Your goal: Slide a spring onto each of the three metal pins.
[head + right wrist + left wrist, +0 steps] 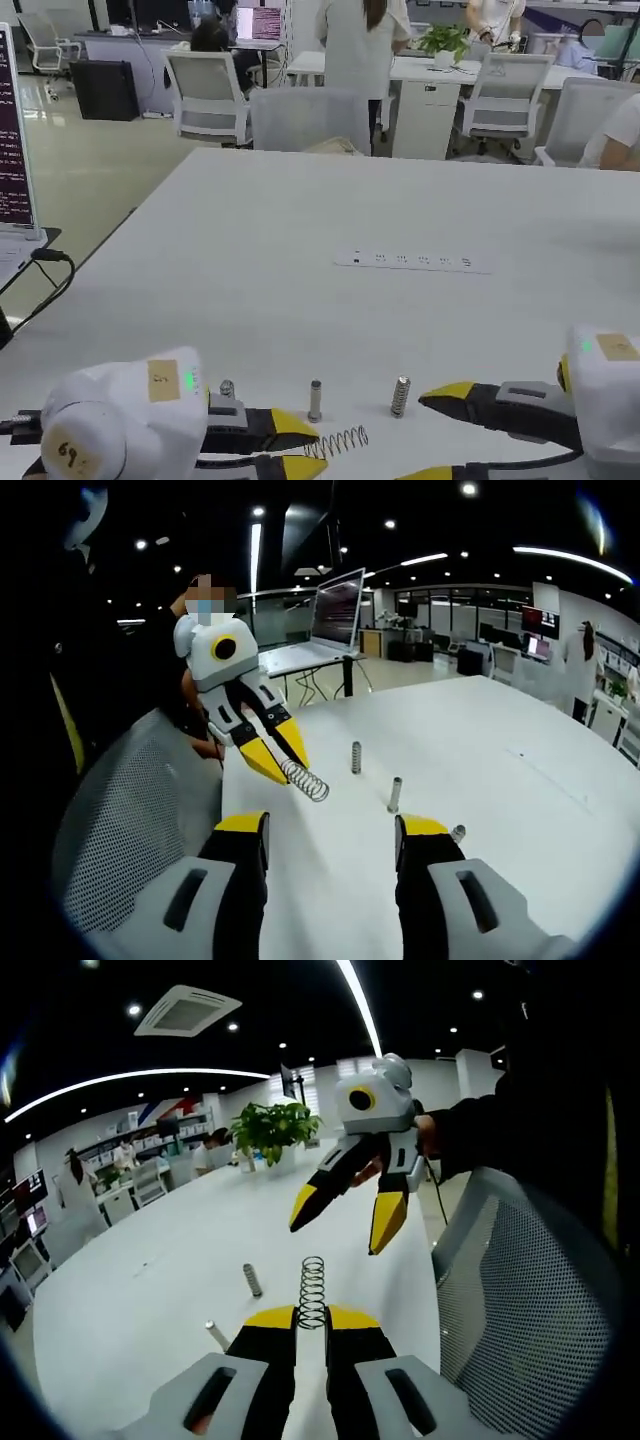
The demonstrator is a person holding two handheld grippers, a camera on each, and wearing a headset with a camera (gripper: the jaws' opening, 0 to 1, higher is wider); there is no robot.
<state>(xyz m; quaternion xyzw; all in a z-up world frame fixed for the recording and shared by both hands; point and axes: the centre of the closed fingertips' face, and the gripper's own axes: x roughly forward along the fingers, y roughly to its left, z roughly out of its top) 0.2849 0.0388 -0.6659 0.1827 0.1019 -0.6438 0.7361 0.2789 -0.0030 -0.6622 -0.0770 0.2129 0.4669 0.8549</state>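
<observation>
— Left hand-held gripper (305, 445), nearest in the head view: what's it doing?
— Clamped on a loose spring (340, 440), near the bare pin (316, 400). My right hand-held gripper (415, 438) is spread wide; a spring-wearing pin (400, 396) stands on the desk (400, 200).
— Left gripper view?
— Spring (312, 1290) juts from my closed tips.
— Right gripper view?
— Jaws apart, pins (395, 794) ahead on the desk.

Three pins in row near table (300, 220) front edge: left pin (227, 388) tight behind left gripper (318, 448), middle pin (316, 400) just beyond its held spring (338, 441), right pin (401, 396) beside right gripper (412, 437) upper jaw. Open gaps between pins. Table behind bare up to power strip (410, 261).
</observation>
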